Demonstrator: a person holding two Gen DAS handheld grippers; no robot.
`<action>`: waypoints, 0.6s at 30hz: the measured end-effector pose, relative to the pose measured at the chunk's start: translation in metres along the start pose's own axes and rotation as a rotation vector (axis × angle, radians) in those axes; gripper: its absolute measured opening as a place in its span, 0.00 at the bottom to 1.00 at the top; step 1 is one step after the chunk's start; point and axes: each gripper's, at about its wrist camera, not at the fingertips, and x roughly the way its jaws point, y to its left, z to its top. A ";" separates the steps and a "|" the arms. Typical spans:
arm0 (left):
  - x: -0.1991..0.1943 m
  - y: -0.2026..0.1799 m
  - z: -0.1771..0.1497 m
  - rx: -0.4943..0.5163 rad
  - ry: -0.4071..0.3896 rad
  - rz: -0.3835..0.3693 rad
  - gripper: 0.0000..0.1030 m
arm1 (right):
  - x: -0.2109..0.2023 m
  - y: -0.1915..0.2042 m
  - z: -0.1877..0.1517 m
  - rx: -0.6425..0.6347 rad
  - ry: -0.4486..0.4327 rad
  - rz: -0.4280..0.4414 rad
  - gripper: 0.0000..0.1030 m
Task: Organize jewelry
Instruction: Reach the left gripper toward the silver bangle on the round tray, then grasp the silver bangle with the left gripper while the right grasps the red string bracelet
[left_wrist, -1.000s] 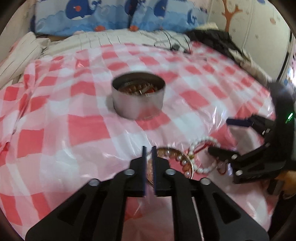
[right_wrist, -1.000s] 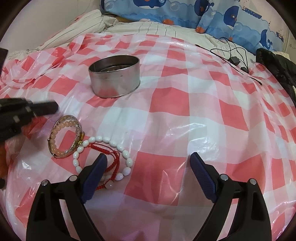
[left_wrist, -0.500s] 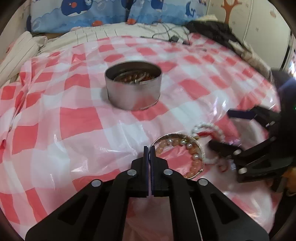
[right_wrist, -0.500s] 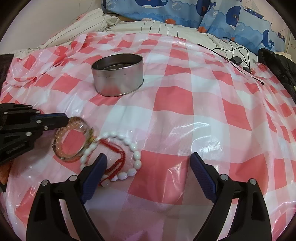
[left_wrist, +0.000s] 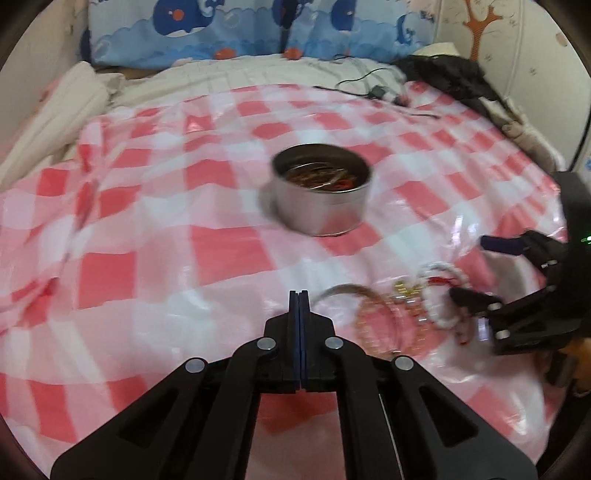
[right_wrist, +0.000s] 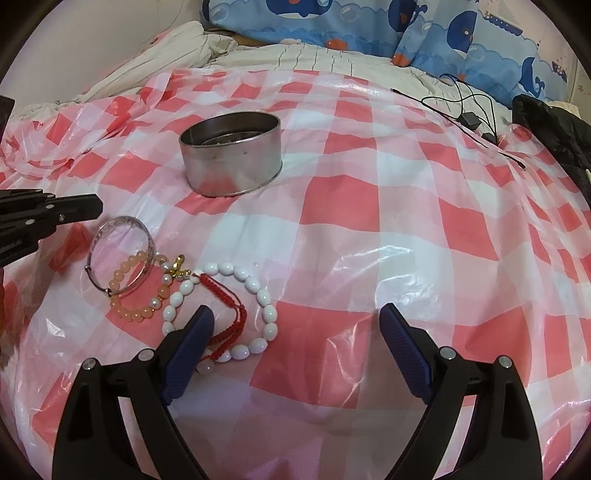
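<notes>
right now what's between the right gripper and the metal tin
In the right wrist view, the white bead bracelet with its red cord lies by the right gripper; beyond it, only bare checkered plastic sheet up to the tin.

Nearer than the tin (right_wrist: 232, 157) and to its left, three bracelets (right_wrist: 177, 291) lie overlapping on the cloth (right_wrist: 369, 236).

My bed (right_wrist: 332, 55) is covered by a red-and-white checked plastic sheet (right_wrist: 406, 229). On it sit a round silver metal tin (right_wrist: 231, 155), a silver bangle (right_wrist: 120, 254), a peach bead bracelet (right_wrist: 138, 291) and a white bead bracelet with red cord (right_wrist: 255, 317).
</notes>
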 end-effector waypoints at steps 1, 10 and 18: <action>0.002 0.002 0.000 -0.004 0.009 0.003 0.00 | -0.001 0.000 0.000 0.000 -0.003 0.002 0.85; 0.010 -0.018 -0.004 0.072 -0.010 0.004 0.32 | -0.018 -0.004 0.002 0.008 -0.070 0.079 0.78; 0.026 -0.027 -0.012 0.104 0.042 0.033 0.34 | 0.001 0.011 -0.003 -0.037 0.030 0.164 0.42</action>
